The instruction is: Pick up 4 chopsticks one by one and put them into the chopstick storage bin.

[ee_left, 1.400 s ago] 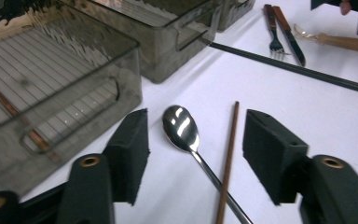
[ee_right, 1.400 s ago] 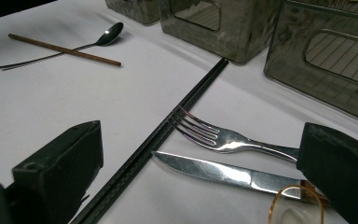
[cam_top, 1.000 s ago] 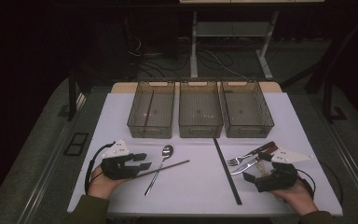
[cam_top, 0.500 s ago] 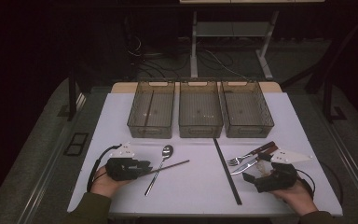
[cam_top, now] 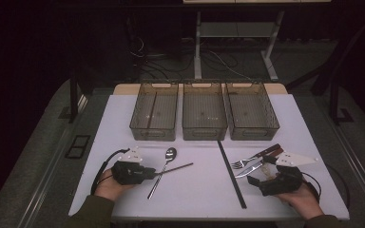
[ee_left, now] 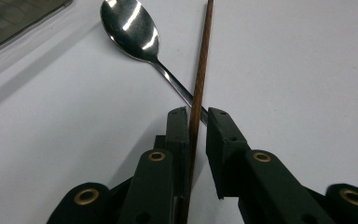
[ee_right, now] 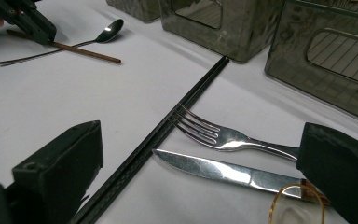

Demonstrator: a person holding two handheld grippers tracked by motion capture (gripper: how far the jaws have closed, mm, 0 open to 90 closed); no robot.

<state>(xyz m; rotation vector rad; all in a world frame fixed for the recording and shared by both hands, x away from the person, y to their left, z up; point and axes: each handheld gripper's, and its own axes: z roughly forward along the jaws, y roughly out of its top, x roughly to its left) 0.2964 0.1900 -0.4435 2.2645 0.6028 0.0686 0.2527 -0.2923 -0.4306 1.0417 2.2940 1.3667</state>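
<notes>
Since the earlier frames my left gripper (cam_top: 148, 172) has barely shifted, but its jaws have just been closing in around the brown chopstick (ee_left: 200, 74); in the left gripper view the stick runs up between them, hard against one jaw with a thin gap to the other, so I cannot swear both pads are pressing yet; I read it as not quite clamped. The chopstick lies on the white tabletop (cam_top: 195, 199), crossing over the handle of the spoon (ee_left: 130, 30) just ahead of the jaw tips; the spoon's bowl points toward the three smoky plastic bins (cam_top: 204, 114) at the far edge, and the leftmost bin already holds a thin dark stick along its floor. My right gripper (cam_top: 261, 176) rests on the tabletop with its jaws wide apart and nothing between the pads; just ahead of it lie a fork (ee_right: 219, 135) and a knife (ee_right: 214, 170) side by side, both near a long black strip (cam_top: 231, 173) that runs from the bins toward me; a small amber ring (ee_right: 297, 205) sits by the knife's handle end.
</notes>
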